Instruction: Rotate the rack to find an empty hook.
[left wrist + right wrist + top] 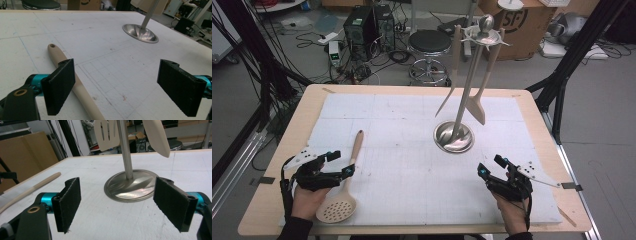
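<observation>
A beige slotted spoon lies on the white mat at the left, its perforated bowl near the front edge and its handle pointing away. My left gripper stands open beside the handle, which passes just behind its left jaw in the left gripper view, with nothing between the jaws. A steel utensil stand rises right of centre, with a beige turner and another beige utensil hanging from its top. My right gripper is open near the front right, facing the stand's base.
The white mat covers most of the wooden table. Beyond the far edge are a round stool, computer boxes, cables and a cardboard box. Black frame legs stand at both sides.
</observation>
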`<state>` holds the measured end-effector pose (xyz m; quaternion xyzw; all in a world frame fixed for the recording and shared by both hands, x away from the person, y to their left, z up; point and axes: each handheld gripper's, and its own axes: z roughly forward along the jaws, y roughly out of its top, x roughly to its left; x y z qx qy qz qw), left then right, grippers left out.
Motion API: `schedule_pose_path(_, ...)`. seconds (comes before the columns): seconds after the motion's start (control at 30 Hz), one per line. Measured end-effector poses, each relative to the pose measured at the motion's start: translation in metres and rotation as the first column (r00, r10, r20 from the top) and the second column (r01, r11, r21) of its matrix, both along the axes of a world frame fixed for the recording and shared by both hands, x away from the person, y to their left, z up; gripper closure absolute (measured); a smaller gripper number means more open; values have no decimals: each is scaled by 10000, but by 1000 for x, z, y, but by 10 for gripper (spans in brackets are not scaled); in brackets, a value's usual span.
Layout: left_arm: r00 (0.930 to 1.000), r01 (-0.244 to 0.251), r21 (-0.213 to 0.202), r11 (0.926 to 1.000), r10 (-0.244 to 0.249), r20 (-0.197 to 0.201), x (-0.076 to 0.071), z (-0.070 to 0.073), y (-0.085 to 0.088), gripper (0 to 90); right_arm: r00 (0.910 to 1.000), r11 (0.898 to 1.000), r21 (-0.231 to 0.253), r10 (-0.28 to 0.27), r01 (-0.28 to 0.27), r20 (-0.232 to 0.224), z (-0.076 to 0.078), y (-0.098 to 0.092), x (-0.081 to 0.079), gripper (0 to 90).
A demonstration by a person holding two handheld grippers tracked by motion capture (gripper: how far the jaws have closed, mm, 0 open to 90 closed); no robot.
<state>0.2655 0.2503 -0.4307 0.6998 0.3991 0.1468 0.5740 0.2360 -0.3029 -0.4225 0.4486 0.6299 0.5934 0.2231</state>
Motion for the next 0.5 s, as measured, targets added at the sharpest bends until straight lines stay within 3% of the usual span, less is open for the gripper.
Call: schedule_pose_path(0.5,9999,148,162,9998,-148,-6,1,0,-6,156,9999,9997,172,162,-162,9,-4,2,-4,215)
